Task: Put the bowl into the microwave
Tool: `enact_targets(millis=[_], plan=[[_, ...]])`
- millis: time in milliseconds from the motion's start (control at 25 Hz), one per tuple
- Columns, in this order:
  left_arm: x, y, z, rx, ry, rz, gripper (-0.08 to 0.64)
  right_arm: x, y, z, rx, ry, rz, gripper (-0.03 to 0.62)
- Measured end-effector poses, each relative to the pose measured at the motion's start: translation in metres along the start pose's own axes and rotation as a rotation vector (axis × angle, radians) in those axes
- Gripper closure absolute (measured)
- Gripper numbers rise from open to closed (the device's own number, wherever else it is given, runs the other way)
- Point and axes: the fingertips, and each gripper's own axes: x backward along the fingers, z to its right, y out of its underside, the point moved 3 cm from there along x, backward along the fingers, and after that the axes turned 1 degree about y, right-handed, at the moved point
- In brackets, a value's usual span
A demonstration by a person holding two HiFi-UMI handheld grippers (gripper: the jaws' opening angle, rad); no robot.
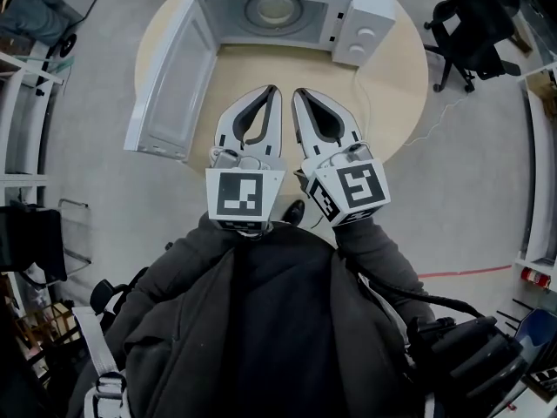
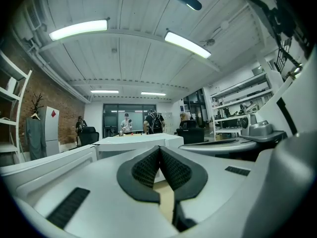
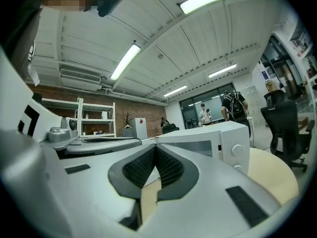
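The white microwave (image 1: 365, 7) stands at the far side of the round wooden table (image 1: 392, 85), its door (image 1: 170, 85) swung wide open to the left. Inside, on the turntable, sits a pale bowl (image 1: 274, 10). My left gripper (image 1: 272, 90) and right gripper (image 1: 297, 93) hover side by side over the table in front of the open cavity, short of it. Both are shut with nothing between the pads. In the left gripper view the left gripper (image 2: 159, 148) has its tips meeting. The right gripper (image 3: 155, 148) looks the same, with the microwave (image 3: 218, 143) just beyond it.
A black office chair (image 1: 470, 24) stands right of the table, and white shelving (image 1: 17, 103) lines the left wall. A thin cable runs off the table's right side. Red tape (image 1: 461, 273) marks the floor. Several people stand far off by glass doors (image 2: 131, 123).
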Motion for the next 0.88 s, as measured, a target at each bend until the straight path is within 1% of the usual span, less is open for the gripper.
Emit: enact_targets(millis=[200,480,640,880], plan=[[0.001,0.003,0.001,0.005,0.0,-0.016,0.551,0.002,0.003,0.001,-0.017,0.009,-0.005,0.586],[-0.002,0.001,-0.001,0.002,0.007,-0.013,0.551,-0.002,0.003,0.003,-0.02,0.018,-0.002,0.586],[-0.003,0.001,-0.007,0.004,0.005,-0.017,0.551,-0.007,0.002,0.005,-0.03,0.03,-0.002,0.586],[-0.006,0.003,-0.017,-0.002,0.007,-0.015,0.551,-0.018,0.004,0.003,-0.017,0.025,-0.003,0.586]])
